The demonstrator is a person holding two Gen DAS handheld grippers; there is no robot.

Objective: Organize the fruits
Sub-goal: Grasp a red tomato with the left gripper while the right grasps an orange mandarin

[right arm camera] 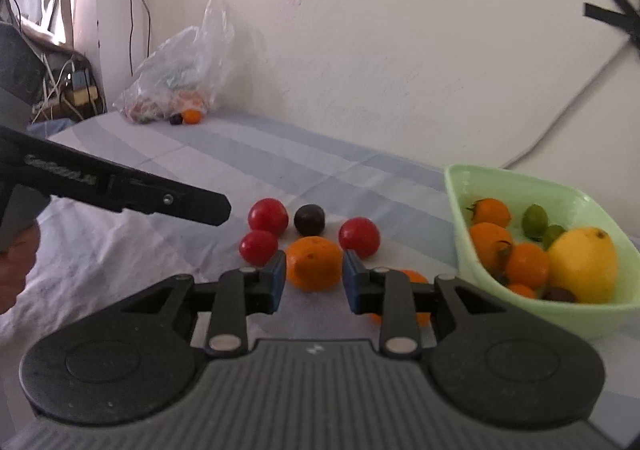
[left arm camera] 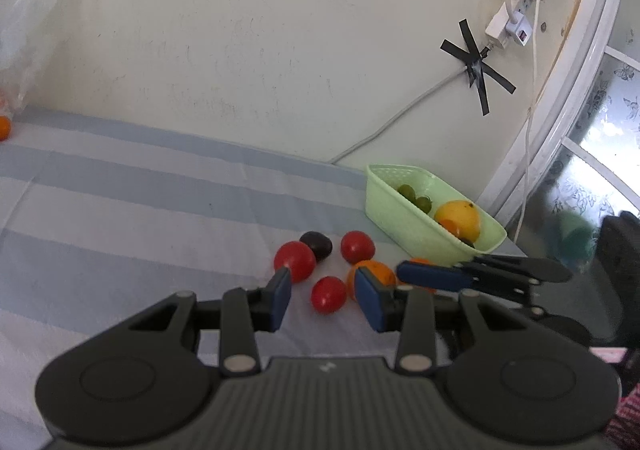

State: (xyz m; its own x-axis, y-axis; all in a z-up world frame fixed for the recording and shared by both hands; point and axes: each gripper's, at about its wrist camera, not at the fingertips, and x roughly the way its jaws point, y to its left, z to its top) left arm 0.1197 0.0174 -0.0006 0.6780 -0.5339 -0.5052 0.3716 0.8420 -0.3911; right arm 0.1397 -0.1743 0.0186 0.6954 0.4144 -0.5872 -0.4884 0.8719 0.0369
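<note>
Crowding basket [right arm camera: 456,186] near bed edge; orange [right arm camera: 314,264] between right gripper [right arm camera: 314,278] pads.

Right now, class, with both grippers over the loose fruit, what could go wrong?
1. The right gripper straddles the orange without pressing; closing off-centre could roll it into the red tomatoes.
2. The left gripper hangs close beside; the two could collide.
3. The basket is nearly full; fruit could spill.

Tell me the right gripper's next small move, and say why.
Probably ease the right gripper forward and close on the orange fruit. Its jaws stand open either side of that fruit, which lies loose on the striped cloth, while the green basket beside it already holds other fruit.
</note>
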